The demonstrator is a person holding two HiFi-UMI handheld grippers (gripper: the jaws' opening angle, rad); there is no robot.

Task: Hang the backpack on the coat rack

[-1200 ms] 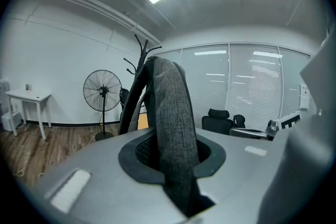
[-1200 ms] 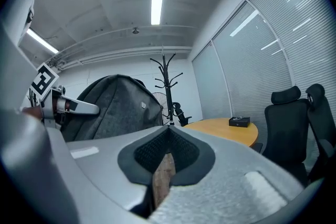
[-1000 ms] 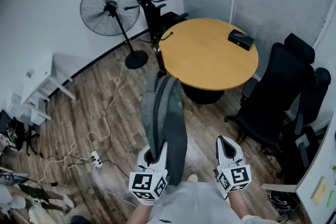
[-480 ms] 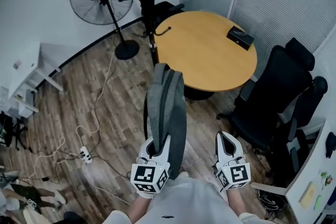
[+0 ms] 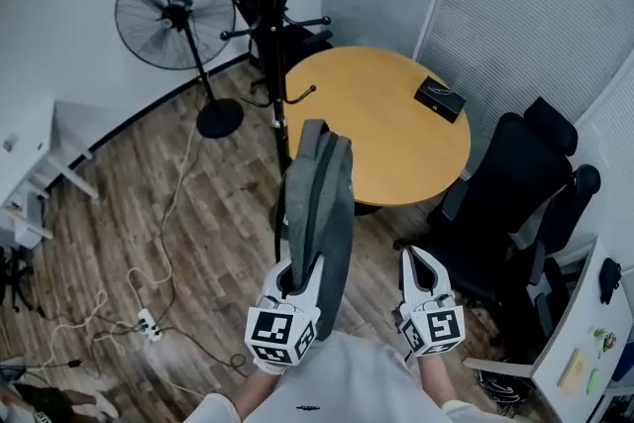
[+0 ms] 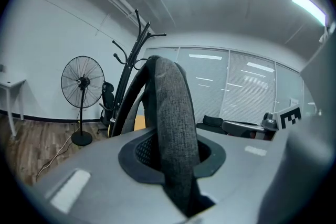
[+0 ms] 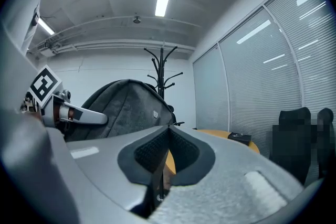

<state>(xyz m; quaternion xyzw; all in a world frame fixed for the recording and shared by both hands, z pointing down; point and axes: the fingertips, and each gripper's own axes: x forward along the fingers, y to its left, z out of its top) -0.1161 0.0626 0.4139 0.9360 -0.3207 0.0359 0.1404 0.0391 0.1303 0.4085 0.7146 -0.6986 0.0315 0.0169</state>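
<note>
While the backpack (image 5: 317,203) is held up: it hangs from the left gripper (image 5: 293,280), short of the coat rack (image 5: 269,35) and well apart from its hooks (image 5: 322,20).
Left gripper: clamped on a grey fabric strap (image 6: 172,128).
Right gripper (image 5: 417,264): jaws pressed together, nothing held.
Handling: a soft, sagging body is judged likely, moderately heavy, not fragile.
Hold point: the strap is best kept gripped near its top, so that a loop is left free for a hook.
</note>
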